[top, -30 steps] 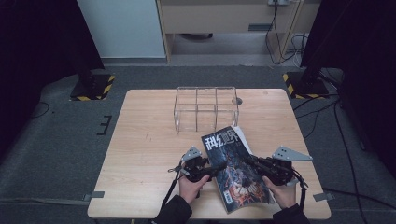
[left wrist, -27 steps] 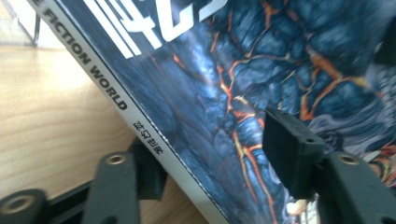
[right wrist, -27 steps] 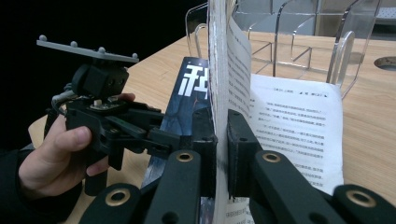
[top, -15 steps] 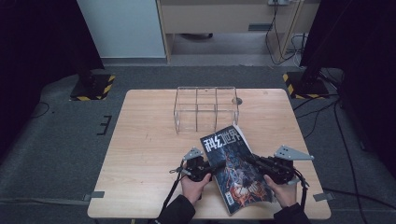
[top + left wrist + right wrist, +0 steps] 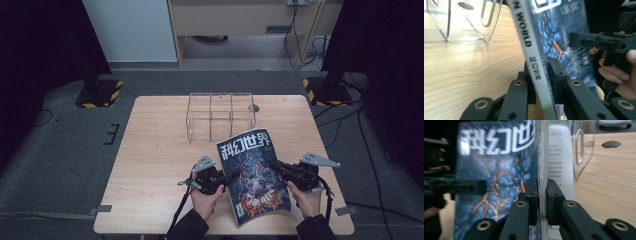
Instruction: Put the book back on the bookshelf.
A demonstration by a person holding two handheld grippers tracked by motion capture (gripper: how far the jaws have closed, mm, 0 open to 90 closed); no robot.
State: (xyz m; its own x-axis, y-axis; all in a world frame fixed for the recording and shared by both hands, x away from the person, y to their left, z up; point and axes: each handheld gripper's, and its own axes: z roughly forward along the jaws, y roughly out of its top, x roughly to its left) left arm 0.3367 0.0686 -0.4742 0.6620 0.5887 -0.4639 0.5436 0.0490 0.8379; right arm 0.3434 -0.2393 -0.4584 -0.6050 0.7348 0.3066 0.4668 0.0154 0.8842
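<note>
From above we see a pale wooden table (image 5: pixel 150 165) with a person's two forearms entering at the bottom edge, sleeves cut off by the frame. Between the hands a magazine (image 5: pixel 254 177) with a dark blue cover, orange cracks and large white characters is held tilted above the near right part of the table, its lower end bowing downward toward the near edge. The left gripper (image 5: pixel 226 177) meets the magazine's left edge, and its jaws have just been closing; in the left gripper view we see both black pads pressed on the pale spine (image 5: pixel 536 72), one on each side, so the grip is tight on the magazine. The right gripper (image 5: pixel 274 164) takes the opposite edge; in the right gripper view its jaws stand nearly together with the thin edge of the magazine (image 5: pixel 499 177) between them, clamped. That view blurs the cover, and the white page behind it carries print too soft for us to read. In the left gripper view the spine's wording is cut off at the top, and the other gripper and a few fingers (image 5: pixel 616 75) show dimly past the cover. Behind the magazine stands a clear plastic organizer (image 5: pixel 220 116) with dividers, apart from the magazine; its walls are hard to trace against the wood, and we cannot tell how many compartments it has. A round hole (image 5: pixel 254 108) in the tabletop lies just beside its right end. The surrounding floor falls away into shadow.
</note>
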